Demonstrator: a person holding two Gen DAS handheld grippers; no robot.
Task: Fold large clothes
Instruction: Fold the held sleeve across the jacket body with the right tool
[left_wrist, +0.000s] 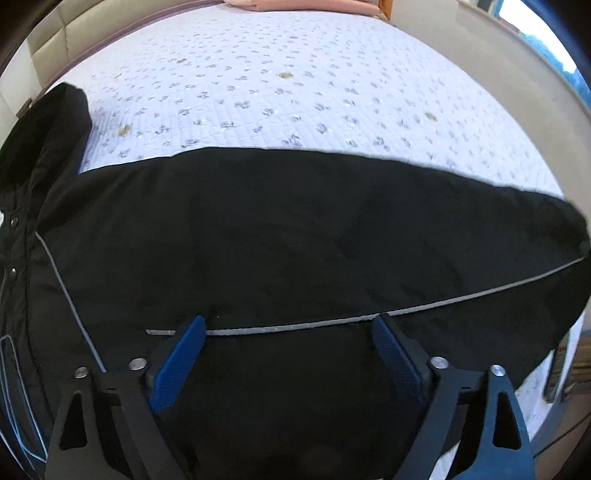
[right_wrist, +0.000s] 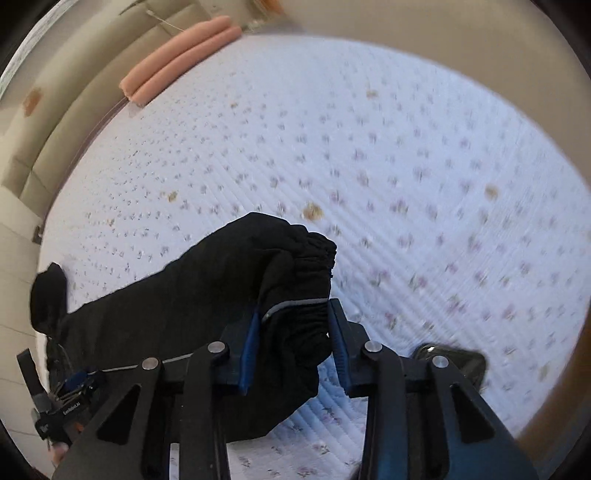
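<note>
We see a bed (left_wrist: 280, 92) under a white floral quilt, a beige padded headboard (right_wrist: 74, 122) behind it, pink folded bedding (right_wrist: 177, 55) against that headboard, and a bright window (left_wrist: 546, 40) beyond the bed's far corner.

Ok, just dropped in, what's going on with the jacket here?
A person with a gripper in each hand is folding a black jacket on a floral bedspread. The right gripper has its fingers around the elastic sleeve cuff. The left gripper hangs open over the jacket's body, astride the grey piping, gripping nothing.
</note>
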